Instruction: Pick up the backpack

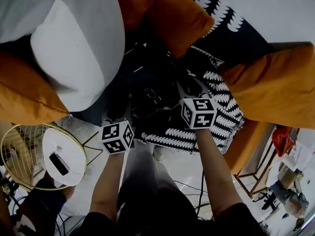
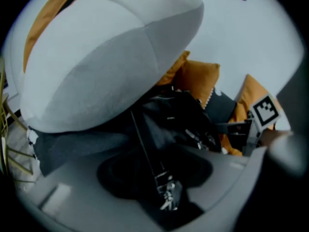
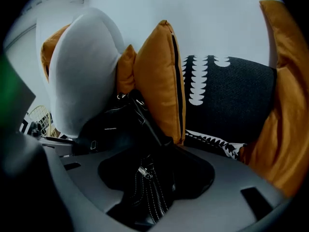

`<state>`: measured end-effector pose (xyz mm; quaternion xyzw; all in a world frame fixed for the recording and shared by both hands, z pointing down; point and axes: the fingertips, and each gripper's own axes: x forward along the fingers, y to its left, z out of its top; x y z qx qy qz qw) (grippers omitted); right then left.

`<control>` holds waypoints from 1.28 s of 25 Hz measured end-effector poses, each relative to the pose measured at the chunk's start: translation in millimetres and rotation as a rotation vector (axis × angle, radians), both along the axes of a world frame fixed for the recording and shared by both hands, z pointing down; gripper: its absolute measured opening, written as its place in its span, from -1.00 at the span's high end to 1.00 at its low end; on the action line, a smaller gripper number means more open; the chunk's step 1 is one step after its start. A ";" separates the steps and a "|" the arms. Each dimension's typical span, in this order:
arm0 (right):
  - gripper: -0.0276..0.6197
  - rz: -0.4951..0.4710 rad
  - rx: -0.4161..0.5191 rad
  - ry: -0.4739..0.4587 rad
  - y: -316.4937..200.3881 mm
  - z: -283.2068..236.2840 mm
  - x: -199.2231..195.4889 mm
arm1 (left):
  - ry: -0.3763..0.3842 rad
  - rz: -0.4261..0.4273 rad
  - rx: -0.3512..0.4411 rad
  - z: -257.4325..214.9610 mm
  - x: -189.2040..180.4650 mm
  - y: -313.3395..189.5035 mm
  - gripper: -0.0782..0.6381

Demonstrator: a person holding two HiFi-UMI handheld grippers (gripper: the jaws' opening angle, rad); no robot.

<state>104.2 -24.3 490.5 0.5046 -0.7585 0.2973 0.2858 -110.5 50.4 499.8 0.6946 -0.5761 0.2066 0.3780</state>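
Note:
The black backpack (image 1: 152,97) lies on a sofa, wedged between cushions, with straps, a buckle and zips showing. Both grippers hover just over its near side in the head view. My left gripper (image 1: 120,113) is at the bag's left part; in the left gripper view a strap with a metal buckle (image 2: 166,195) shows in the gap of the left gripper (image 2: 159,187). My right gripper (image 1: 189,90) is over the bag's right part; in the right gripper view a white-stitched zip (image 3: 147,178) lies in the gap of the right gripper (image 3: 154,187). Neither pair of jaws visibly presses on the bag.
A big grey-white cushion (image 1: 74,48) leans over the bag's left. Orange cushions (image 1: 179,16) stand behind and at the right (image 1: 275,87). A black-and-white patterned cover (image 1: 221,107) lies under the bag. A gold wire basket (image 1: 19,151) with a white object stands on the floor at left.

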 end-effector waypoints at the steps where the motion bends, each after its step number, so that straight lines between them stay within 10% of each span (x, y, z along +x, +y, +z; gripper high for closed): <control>1: 0.38 0.002 -0.001 0.003 -2.3 4.7 -0.2 | 0.003 -0.011 0.001 3.7 -1.8 -1.6 0.26; 12: 0.28 0.019 0.085 0.072 -10.7 -2.7 8.1 | 0.016 -0.059 0.022 15.6 -2.9 -11.2 0.23; 32: 0.18 -0.105 -0.043 -0.006 -44.1 40.1 -24.2 | 0.095 -0.087 -0.003 27.6 -4.3 -17.9 0.16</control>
